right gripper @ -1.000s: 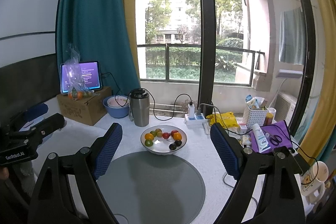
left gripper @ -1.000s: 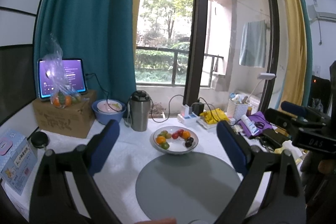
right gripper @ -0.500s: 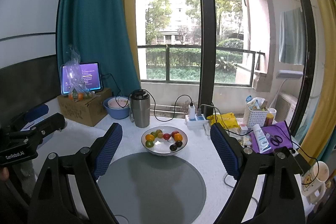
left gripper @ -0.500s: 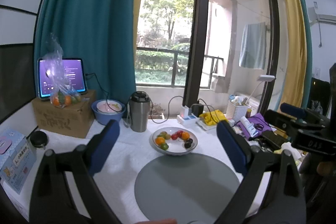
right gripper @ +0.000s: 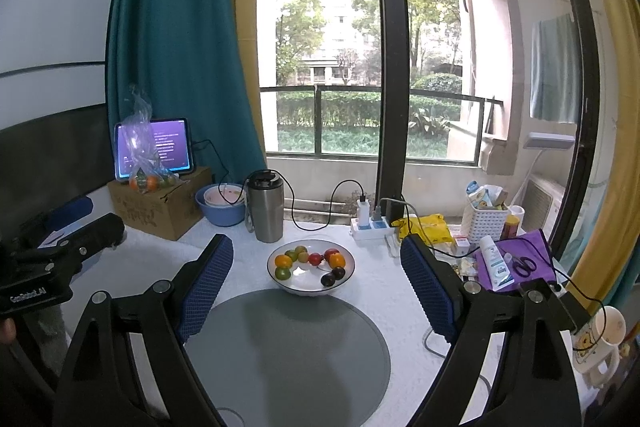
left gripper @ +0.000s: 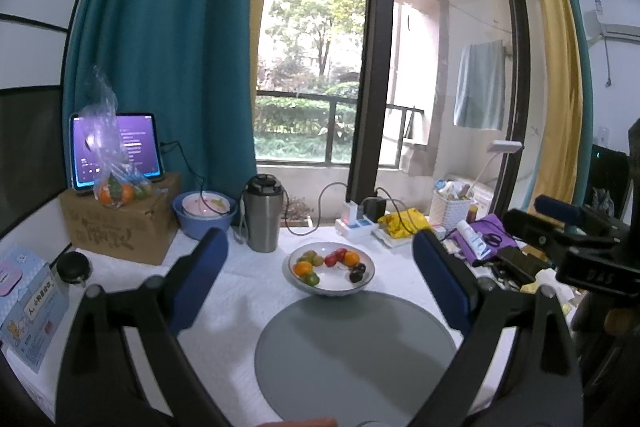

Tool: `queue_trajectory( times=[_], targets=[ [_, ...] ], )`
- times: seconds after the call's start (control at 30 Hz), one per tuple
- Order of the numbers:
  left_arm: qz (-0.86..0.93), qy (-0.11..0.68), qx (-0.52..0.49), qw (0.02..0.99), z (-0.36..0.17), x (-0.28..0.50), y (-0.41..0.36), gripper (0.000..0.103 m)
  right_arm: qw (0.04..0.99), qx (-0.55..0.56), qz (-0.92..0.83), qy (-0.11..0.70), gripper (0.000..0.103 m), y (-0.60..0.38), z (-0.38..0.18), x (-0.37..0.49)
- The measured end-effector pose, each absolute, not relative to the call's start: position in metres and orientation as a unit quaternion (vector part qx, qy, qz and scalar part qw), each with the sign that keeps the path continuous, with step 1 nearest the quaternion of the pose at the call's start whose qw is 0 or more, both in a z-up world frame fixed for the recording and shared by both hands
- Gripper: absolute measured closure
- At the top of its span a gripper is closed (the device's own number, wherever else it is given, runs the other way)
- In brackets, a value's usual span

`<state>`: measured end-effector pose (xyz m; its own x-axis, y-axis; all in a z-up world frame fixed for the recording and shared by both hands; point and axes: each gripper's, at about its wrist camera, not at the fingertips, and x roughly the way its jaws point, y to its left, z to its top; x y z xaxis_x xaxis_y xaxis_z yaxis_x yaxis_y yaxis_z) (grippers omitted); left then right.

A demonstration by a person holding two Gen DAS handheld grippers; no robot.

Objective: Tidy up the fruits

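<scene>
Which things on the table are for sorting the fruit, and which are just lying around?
For the job: white bowl of fruit; grey round mat; left gripper and right gripper, both open.

Just lying about: steel tumbler; blue bowl; tablet; cardboard box; power strip; purple cloth.

Likely home, curtains [right gripper: 180, 39], balcony window [right gripper: 384, 67]

The right gripper [right gripper: 316, 263] hangs above the table with jaws wide apart and nothing between them; the white bowl [right gripper: 344, 277] of small fruits [right gripper: 310, 259] sits at twelve o'clock from the grey round mat [right gripper: 288, 351]; a steel tumbler [right gripper: 266, 207] stands at eleven o'clock from the bowl; a purple pouch [right gripper: 528, 251] lies at three o'clock.
</scene>
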<state>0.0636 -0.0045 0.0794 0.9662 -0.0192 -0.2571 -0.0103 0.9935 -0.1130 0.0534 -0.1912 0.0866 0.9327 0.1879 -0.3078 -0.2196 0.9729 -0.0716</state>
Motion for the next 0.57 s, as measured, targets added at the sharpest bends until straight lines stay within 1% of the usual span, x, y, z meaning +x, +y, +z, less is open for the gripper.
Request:
queue_trajectory(
  times=[0.57],
  targets=[
    [-0.002,0.125,-0.050,0.991,0.0781,0.0663,-0.0049,0.008,0.980,-0.055,0.103,0.162,0.015,-0.1911,0.0778,0.0570]
  ],
)
